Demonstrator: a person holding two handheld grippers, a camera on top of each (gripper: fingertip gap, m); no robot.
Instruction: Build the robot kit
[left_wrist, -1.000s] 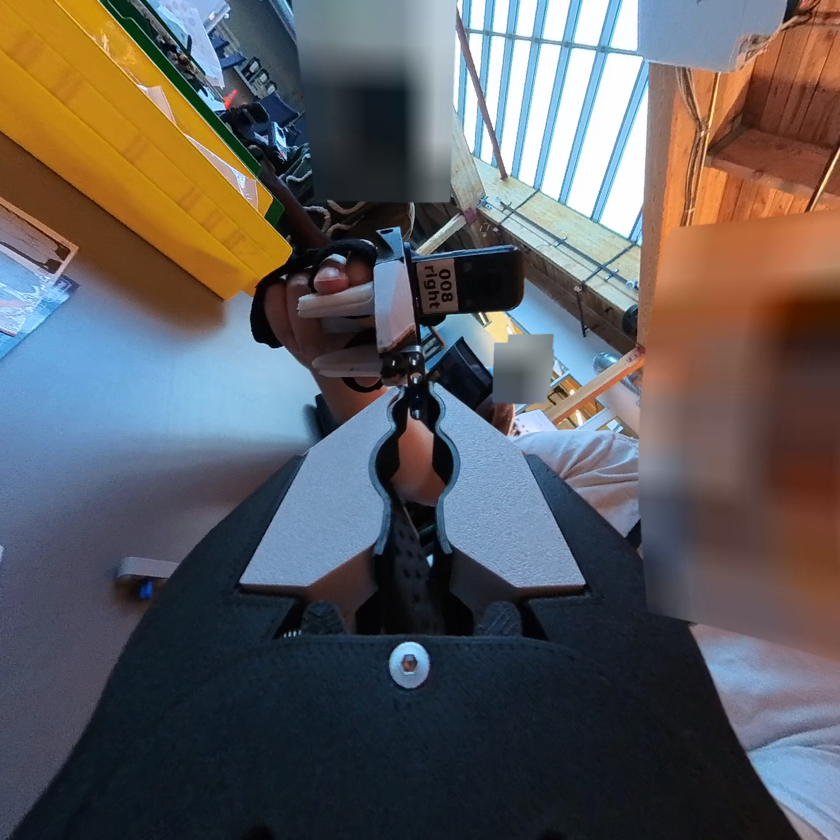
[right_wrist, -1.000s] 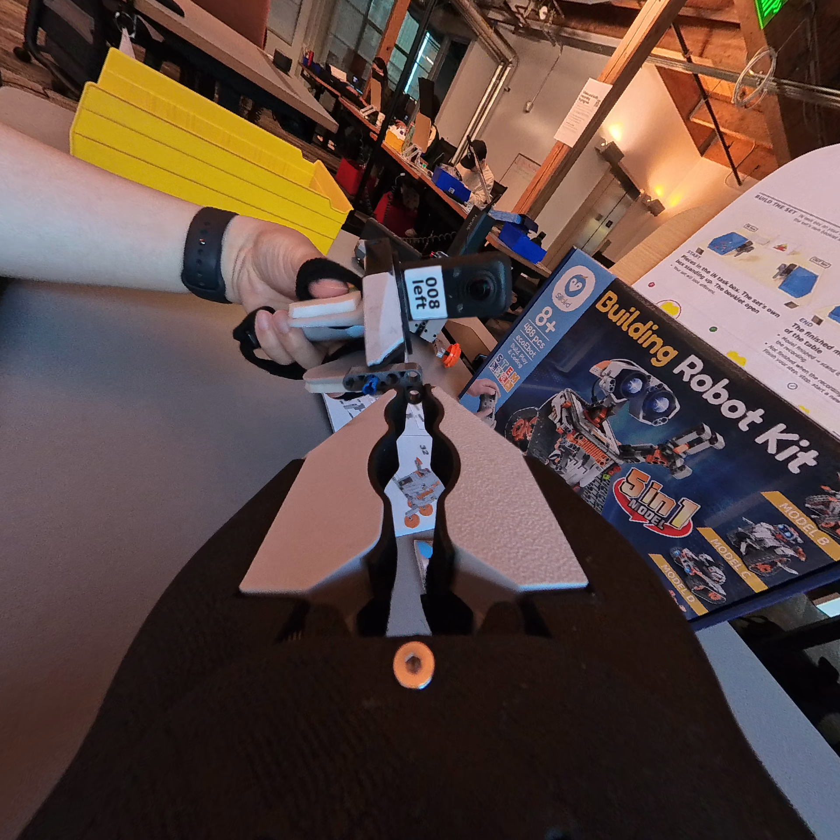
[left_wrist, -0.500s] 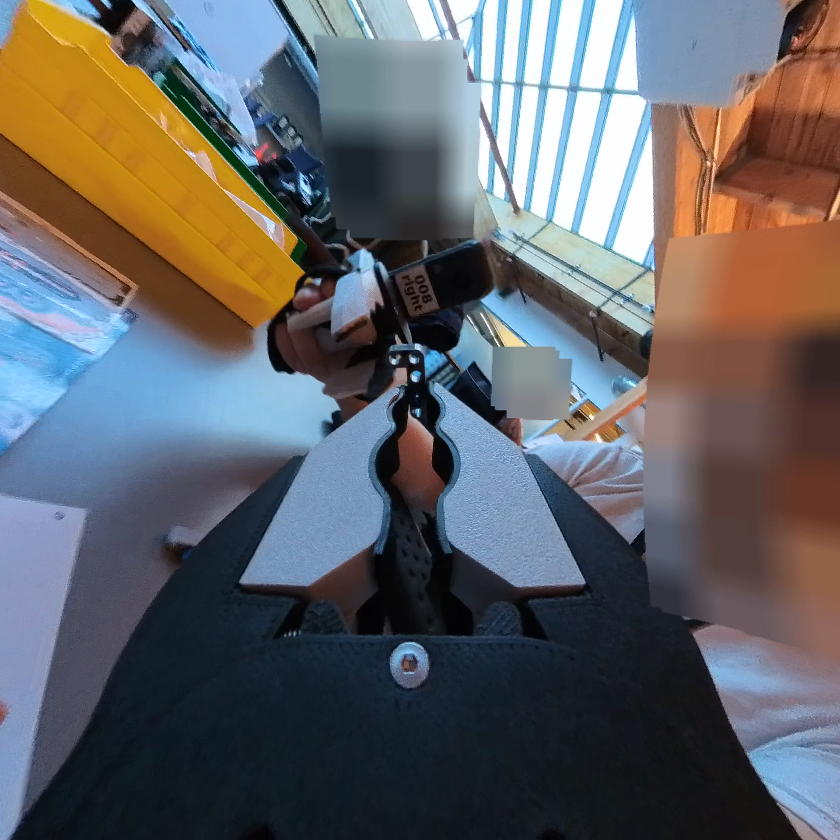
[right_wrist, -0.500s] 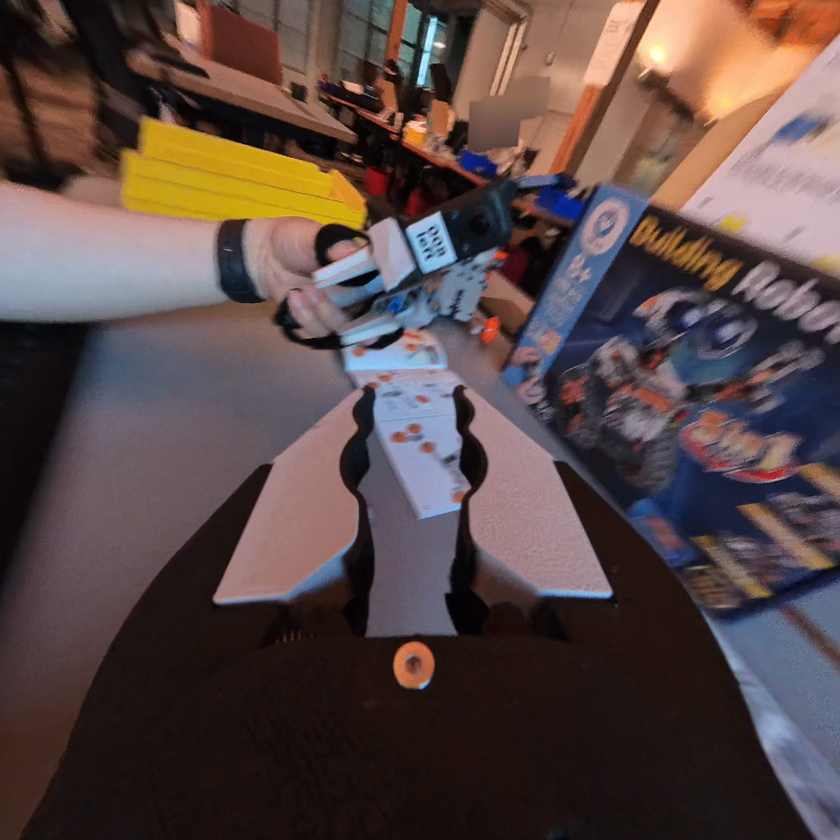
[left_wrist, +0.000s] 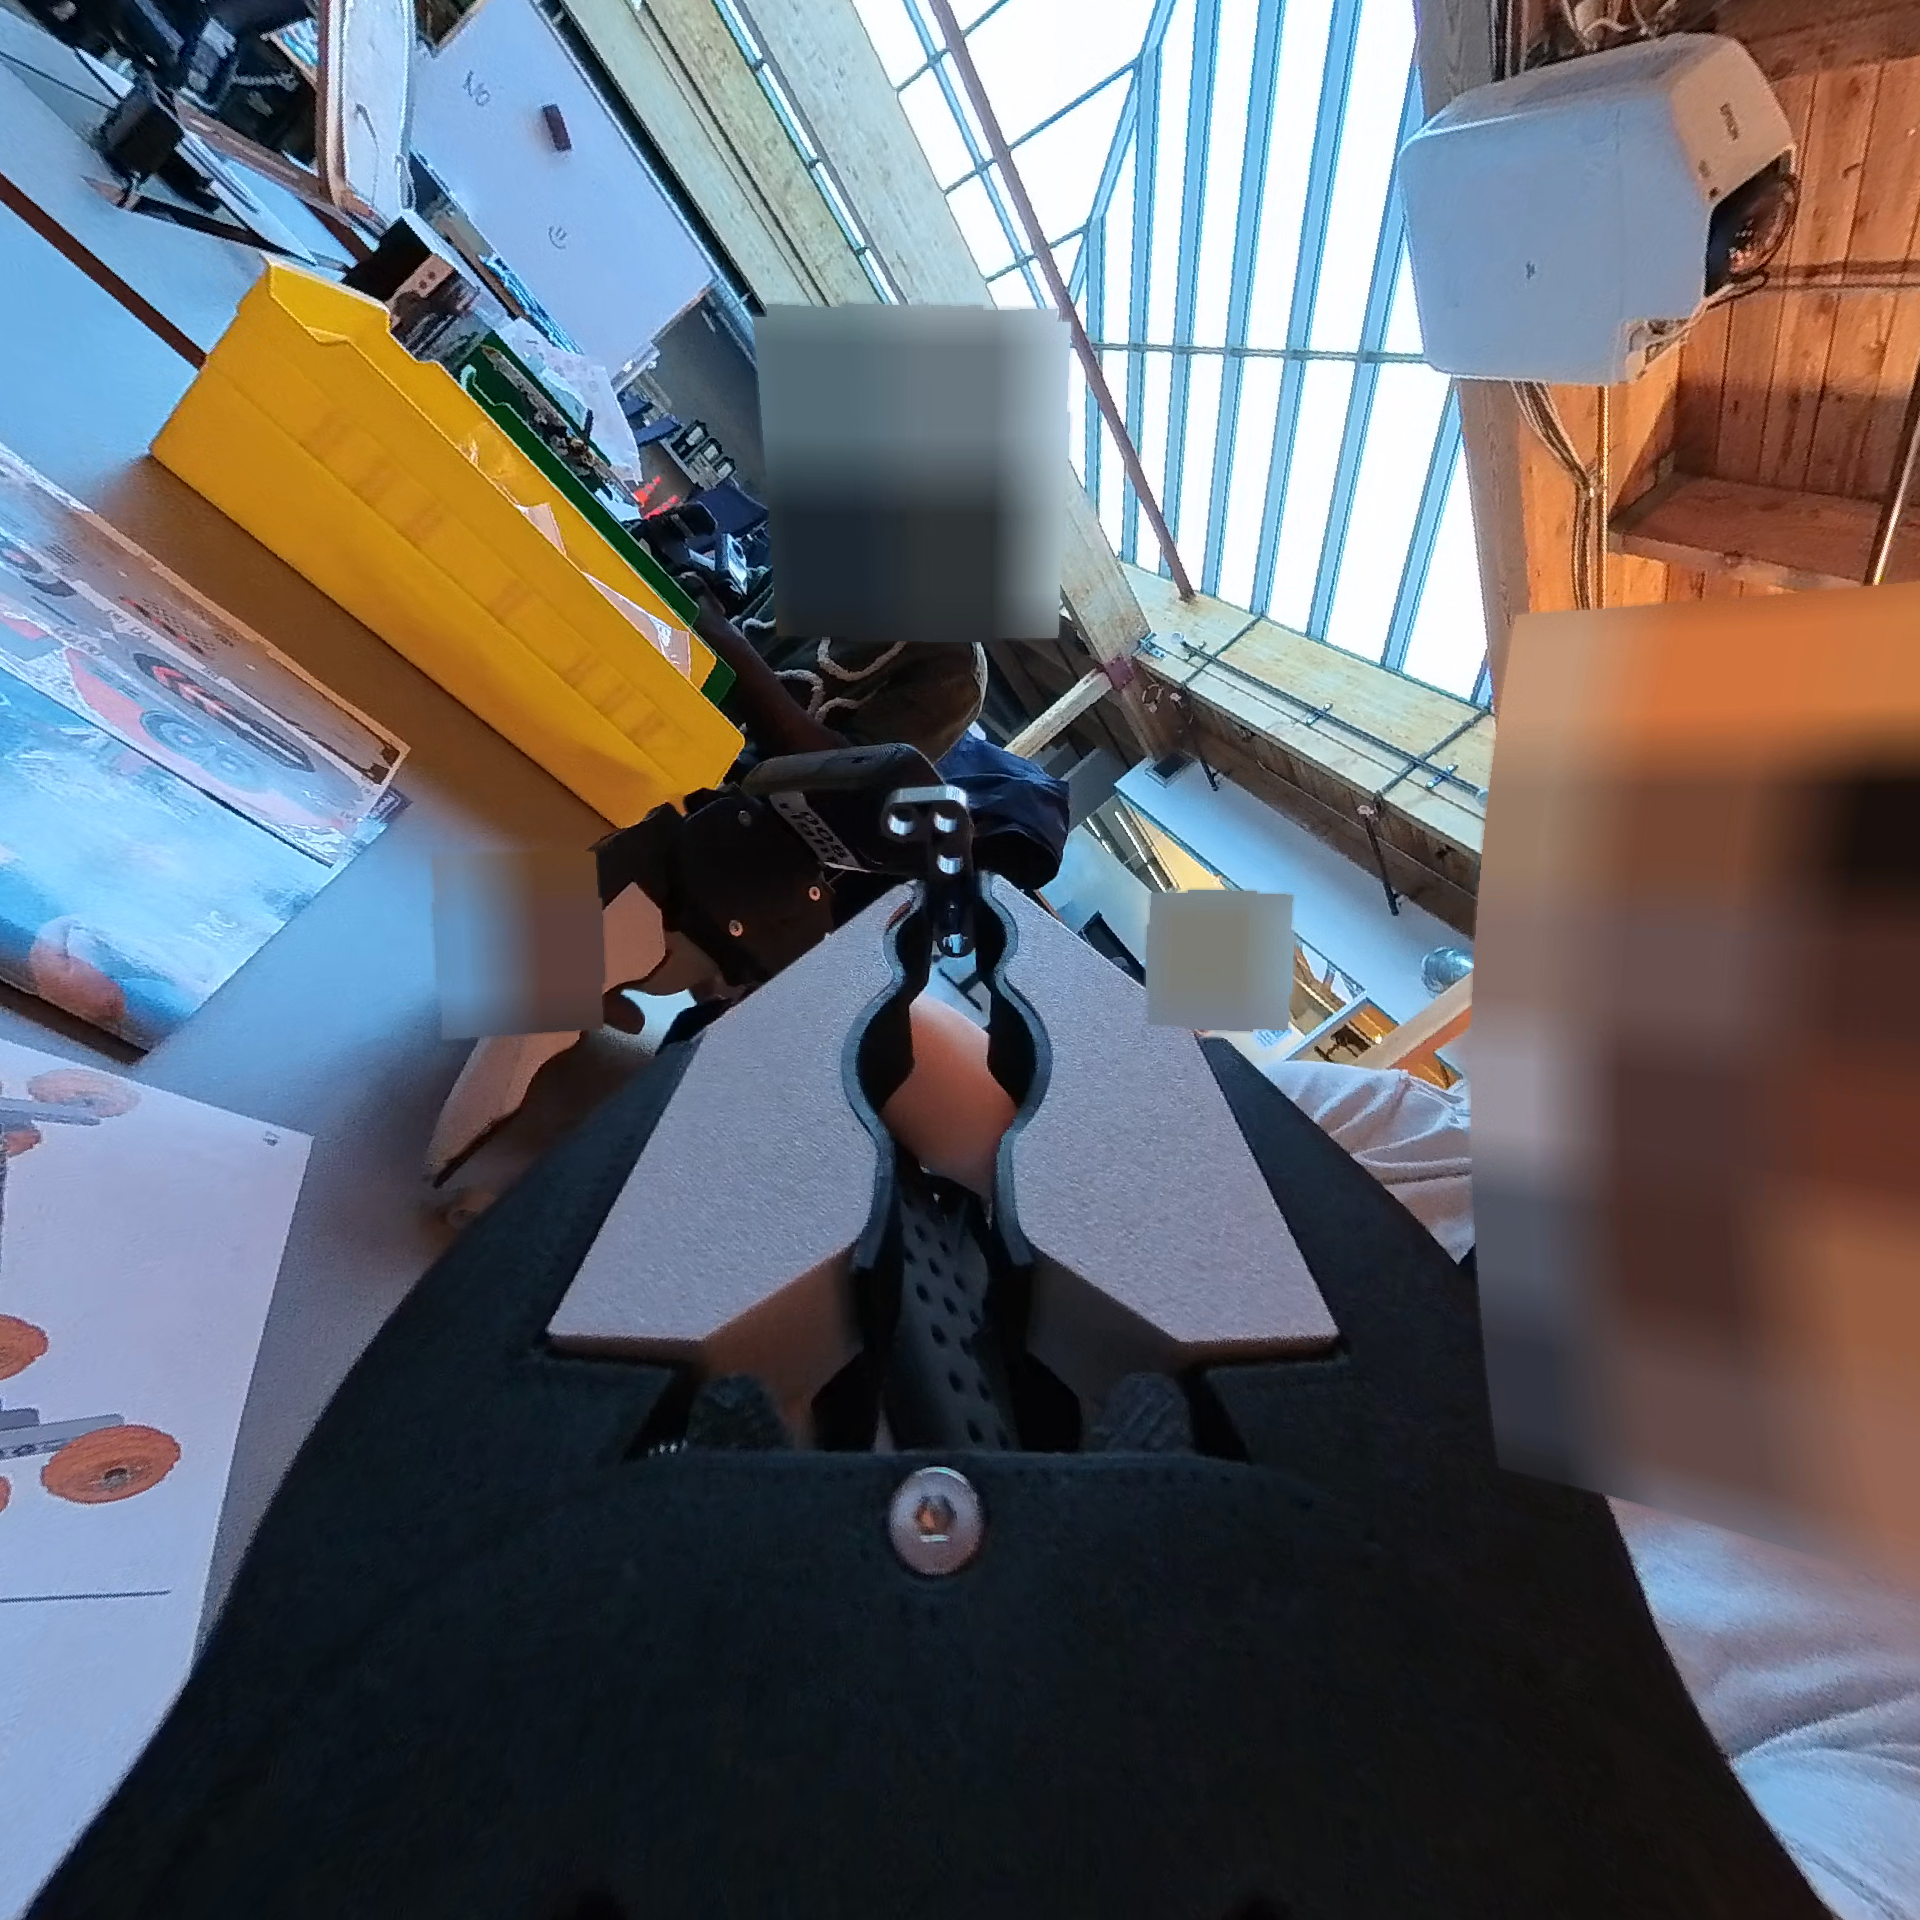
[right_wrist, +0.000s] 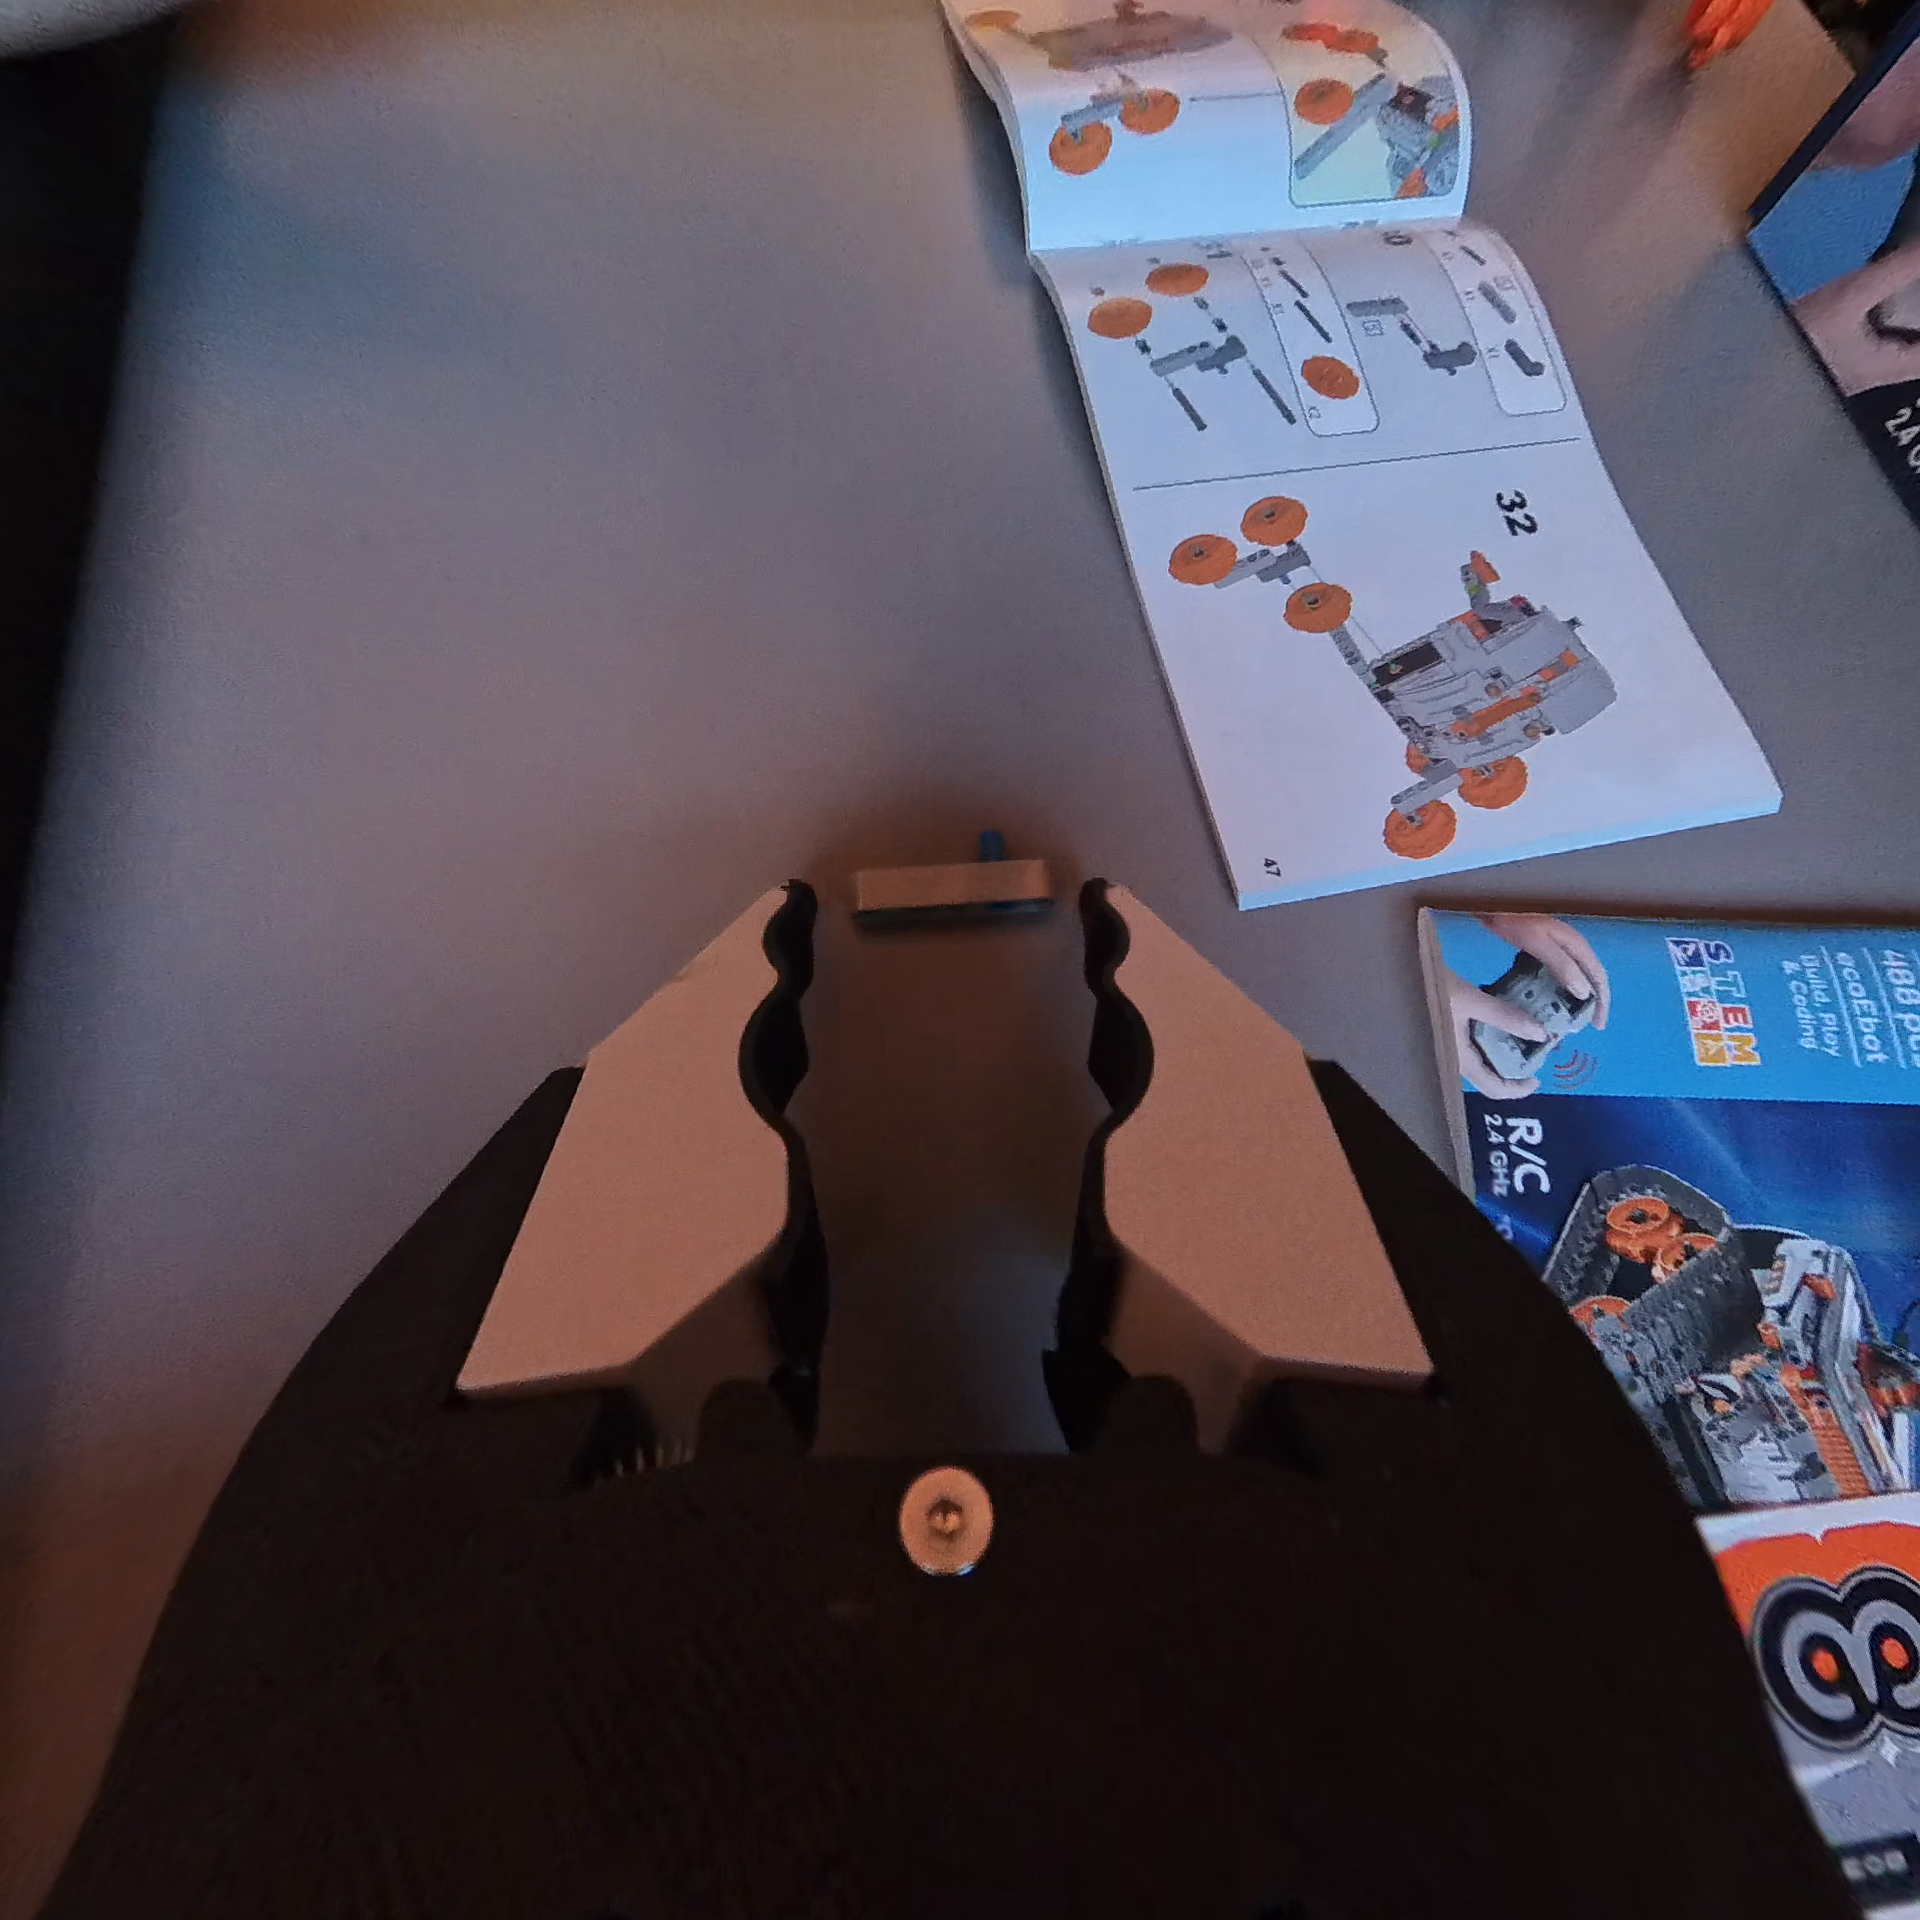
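Left gripper (left_wrist: 948, 914) is pinched tight on a small black perforated beam (left_wrist: 935, 847), tilted up toward the skylight. Right gripper (right_wrist: 945, 899) points down at the grey table (right_wrist: 468, 520), fingers spread wide, and a grey beam with a blue pin (right_wrist: 951, 894) lies flat just beyond the tips, not touched. An open instruction booklet (right_wrist: 1382, 540) sits to the right, a printed kit box (right_wrist: 1704, 1195) near it. Yellow bins (left_wrist: 436, 540) are stacked behind.

Two tools (left_wrist: 940, 914) (right_wrist: 940, 904), two beams (left_wrist: 932, 847) (right_wrist: 951, 891), one booklet (right_wrist: 1382, 499).
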